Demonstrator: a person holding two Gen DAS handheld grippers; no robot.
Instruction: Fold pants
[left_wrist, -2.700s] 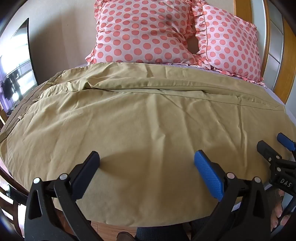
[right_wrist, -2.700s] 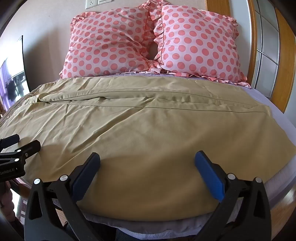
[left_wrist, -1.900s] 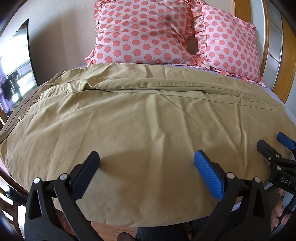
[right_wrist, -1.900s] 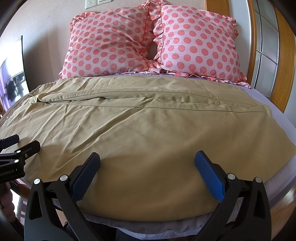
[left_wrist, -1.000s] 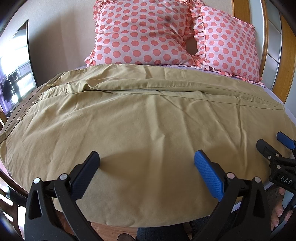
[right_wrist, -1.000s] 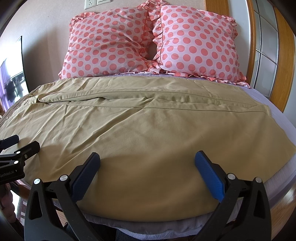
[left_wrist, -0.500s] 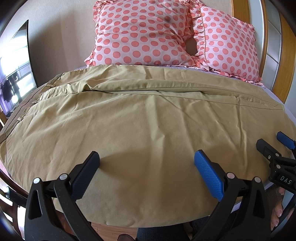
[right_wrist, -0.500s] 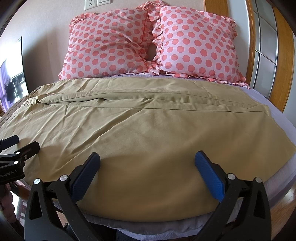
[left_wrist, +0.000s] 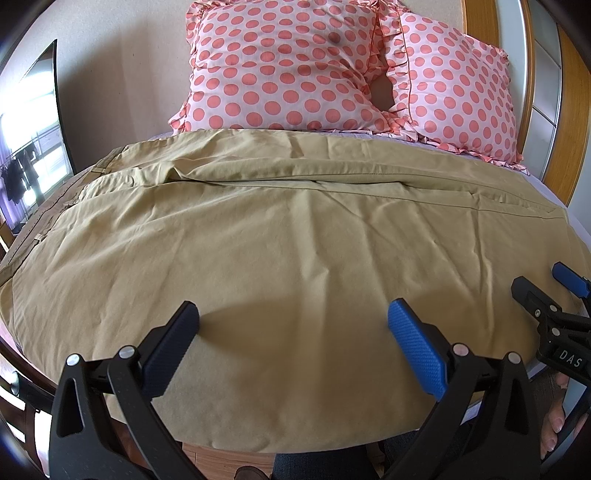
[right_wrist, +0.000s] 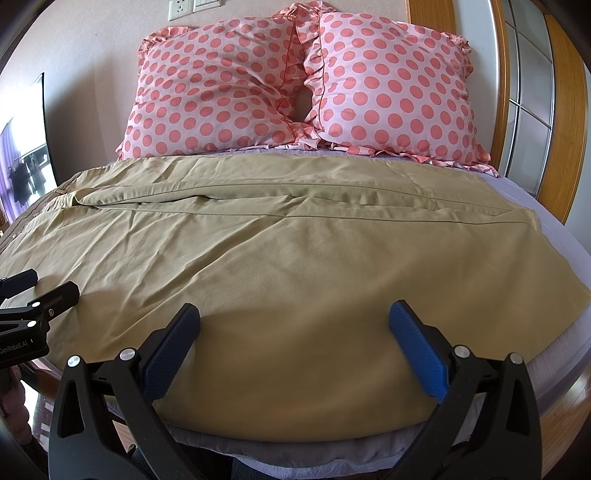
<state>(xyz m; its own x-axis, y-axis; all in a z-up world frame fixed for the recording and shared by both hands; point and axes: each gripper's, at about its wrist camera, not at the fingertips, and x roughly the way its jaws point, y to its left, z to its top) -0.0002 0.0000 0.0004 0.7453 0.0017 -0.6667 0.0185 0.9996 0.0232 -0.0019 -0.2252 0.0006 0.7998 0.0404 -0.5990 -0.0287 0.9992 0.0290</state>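
Khaki pants (left_wrist: 288, 236) lie spread flat across the bed, waistband at the left, leg hems at the right; they also show in the right wrist view (right_wrist: 295, 258). One leg lies folded over the other along a lengthwise seam. My left gripper (left_wrist: 291, 332) is open and empty above the near edge of the pants, toward the waist end. My right gripper (right_wrist: 293, 332) is open and empty above the near edge, toward the hem end. Each gripper shows at the side of the other's view: the right (left_wrist: 535, 284), the left (right_wrist: 40, 288).
Two pink polka-dot pillows (right_wrist: 295, 85) lean at the head of the bed behind the pants. A lilac sheet (right_wrist: 524, 199) shows at the right. A wooden headboard frame (right_wrist: 498, 74) stands at the right. A dark TV screen (left_wrist: 33, 140) is at the left wall.
Both grippers have stayed open and nearly still. The views have tilted up very slightly. The pants have not moved.
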